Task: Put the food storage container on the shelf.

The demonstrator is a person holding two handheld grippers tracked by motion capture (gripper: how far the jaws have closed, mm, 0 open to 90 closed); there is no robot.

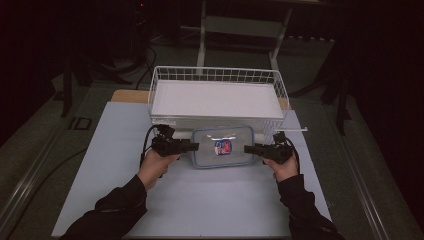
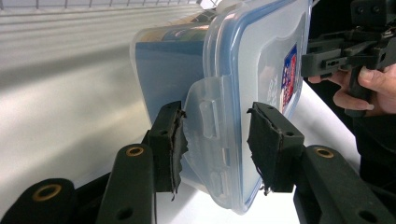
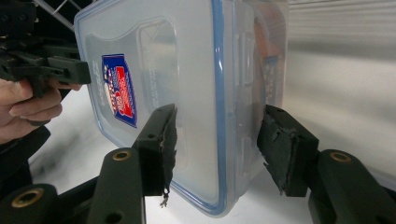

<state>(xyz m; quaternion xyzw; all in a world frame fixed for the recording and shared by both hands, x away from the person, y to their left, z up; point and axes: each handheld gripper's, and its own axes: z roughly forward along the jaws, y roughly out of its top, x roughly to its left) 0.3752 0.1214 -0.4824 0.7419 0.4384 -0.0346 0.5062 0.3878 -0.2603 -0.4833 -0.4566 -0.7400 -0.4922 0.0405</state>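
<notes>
Both forearms in dark sleeves reaching in from the bottom of the high view, hands level and turned inward toward each other across a clear plastic food box (image 1: 223,146) with a blue-rimmed lid. Box resting on the white desk (image 1: 200,200), just in front of a white wire basket (image 1: 165,75), between the two hands. Left gripper (image 1: 196,146) at the box's left end, right gripper (image 1: 247,148) at its right end, each held flat and pointing at the box. In the left gripper view, jaws spread on either side of the lid's side latch (image 2: 210,126), one pad close against the latch flap, the other standing clear of the lid; no firm pinch visible. In the right gripper view, jaws likewise spread astride the box edge, one pad over the lid face, the other apart from the box wall; contact hard to judge. Red-and-blue label (image 3: 119,88) on the lid, print too small to read. Something orange and dark inside the box, blurred through the plastic and not identifiable. Inside the basket, a flat white surface (image 1: 215,97). Far room dark, with only table legs faintly visible.
</notes>
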